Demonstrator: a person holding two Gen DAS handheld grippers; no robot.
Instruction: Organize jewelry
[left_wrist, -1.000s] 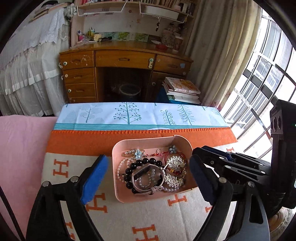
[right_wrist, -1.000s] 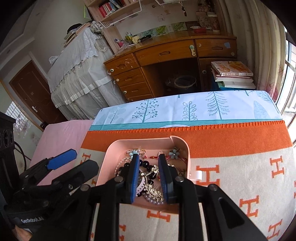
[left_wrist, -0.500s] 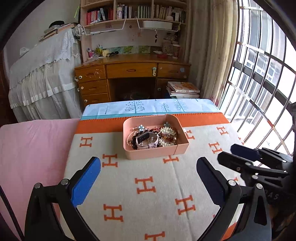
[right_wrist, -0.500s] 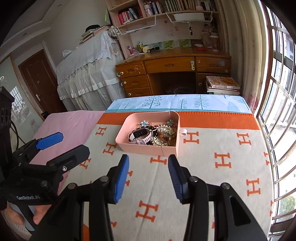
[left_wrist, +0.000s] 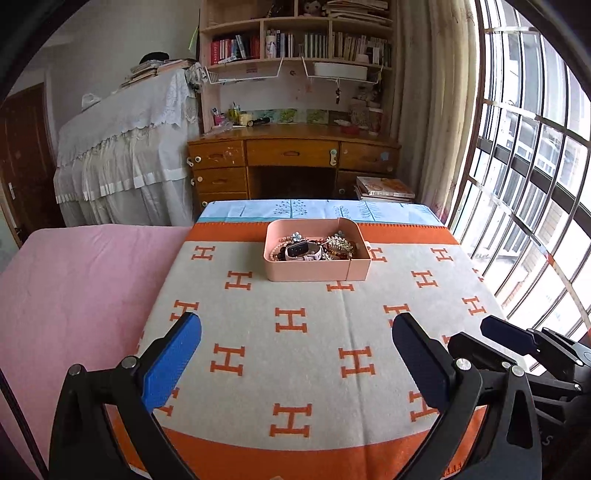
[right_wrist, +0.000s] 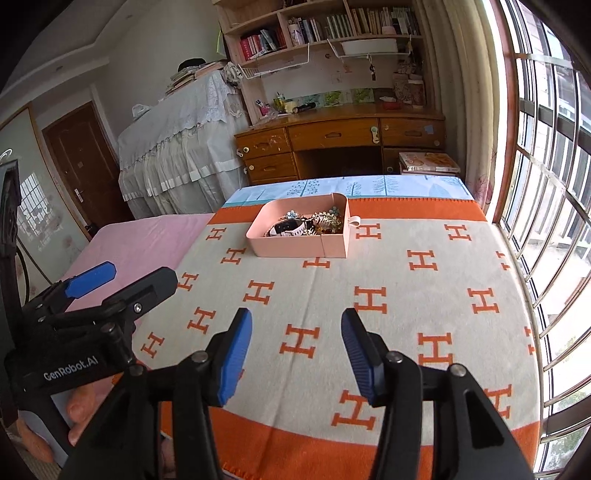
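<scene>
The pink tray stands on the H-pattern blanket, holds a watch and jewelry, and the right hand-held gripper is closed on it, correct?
Not quite: the right wrist view shows the right hand-held gripper open, far from the pink tray. The rest holds.

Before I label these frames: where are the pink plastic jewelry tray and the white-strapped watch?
pink plastic jewelry tray (left_wrist: 310, 271): left wrist view, front wall.
white-strapped watch (right_wrist: 291, 229): right wrist view, strap beside the dark face.
</scene>
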